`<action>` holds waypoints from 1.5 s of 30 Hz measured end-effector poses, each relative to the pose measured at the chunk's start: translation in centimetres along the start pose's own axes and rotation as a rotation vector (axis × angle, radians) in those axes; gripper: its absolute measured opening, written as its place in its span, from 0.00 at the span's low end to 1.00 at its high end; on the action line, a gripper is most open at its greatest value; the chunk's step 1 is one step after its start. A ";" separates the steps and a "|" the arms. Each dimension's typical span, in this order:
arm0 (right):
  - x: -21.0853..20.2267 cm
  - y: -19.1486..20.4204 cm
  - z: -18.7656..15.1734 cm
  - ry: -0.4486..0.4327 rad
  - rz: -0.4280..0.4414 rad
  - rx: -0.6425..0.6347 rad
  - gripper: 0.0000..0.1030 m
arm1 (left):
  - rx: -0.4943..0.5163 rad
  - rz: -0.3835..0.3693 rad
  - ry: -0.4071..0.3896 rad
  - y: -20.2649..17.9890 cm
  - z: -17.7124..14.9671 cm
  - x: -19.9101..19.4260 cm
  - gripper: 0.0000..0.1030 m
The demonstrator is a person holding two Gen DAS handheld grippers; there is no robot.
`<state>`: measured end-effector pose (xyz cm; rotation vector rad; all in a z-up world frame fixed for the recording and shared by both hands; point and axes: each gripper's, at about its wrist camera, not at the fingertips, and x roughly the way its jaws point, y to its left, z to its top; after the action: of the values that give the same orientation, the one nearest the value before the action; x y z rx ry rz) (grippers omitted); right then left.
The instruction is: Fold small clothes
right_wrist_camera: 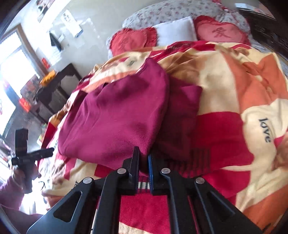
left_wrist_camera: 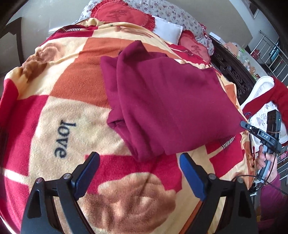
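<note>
A maroon fleece garment [left_wrist_camera: 167, 100] lies partly folded on the patterned blanket [left_wrist_camera: 72, 75] on the bed. My left gripper [left_wrist_camera: 139, 160] is open and empty, just short of the garment's near folded edge. My right gripper [right_wrist_camera: 143, 154] is shut on the garment's [right_wrist_camera: 117, 115] near corner and holds it up off the blanket [right_wrist_camera: 234, 86]. In the left wrist view the right gripper [left_wrist_camera: 244, 124] pinches the garment's right corner. In the right wrist view the left gripper [right_wrist_camera: 45, 153] shows at the far left, held in a hand.
Red heart cushions [left_wrist_camera: 122, 14] and a white pillow [left_wrist_camera: 167, 30] lie at the head of the bed. A dark carved bed frame [left_wrist_camera: 232, 72] and a red-and-white garment [left_wrist_camera: 266, 97] are at the right. A dark side table [right_wrist_camera: 57, 86] stands by the bed.
</note>
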<state>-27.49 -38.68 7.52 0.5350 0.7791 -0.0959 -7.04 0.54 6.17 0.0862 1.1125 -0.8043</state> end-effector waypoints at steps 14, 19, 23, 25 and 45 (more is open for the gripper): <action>1.3 -1.0 -0.9 0.043 0.010 0.063 0.00 | 0.124 -0.048 0.104 -0.9 1.2 2.7 0.45; 1.4 -1.2 -0.9 0.047 0.016 0.076 0.00 | 0.124 -0.031 0.108 0.0 1.4 2.5 0.47; 1.7 -1.3 -1.0 0.051 0.011 0.080 0.00 | 0.074 -0.066 0.107 0.7 1.7 3.1 0.44; 1.9 -1.4 -1.0 0.055 0.010 0.089 0.00 | 0.095 -0.066 0.113 0.1 1.6 3.6 0.30; 1.8 -2.3 -2.5 0.108 0.000 0.133 0.00 | 0.121 0.026 0.093 1.0 0.3 1.4 0.24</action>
<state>-28.44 -39.27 3.83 0.6703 0.8820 -0.1206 -5.88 0.40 4.82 0.2412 1.1472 -0.8509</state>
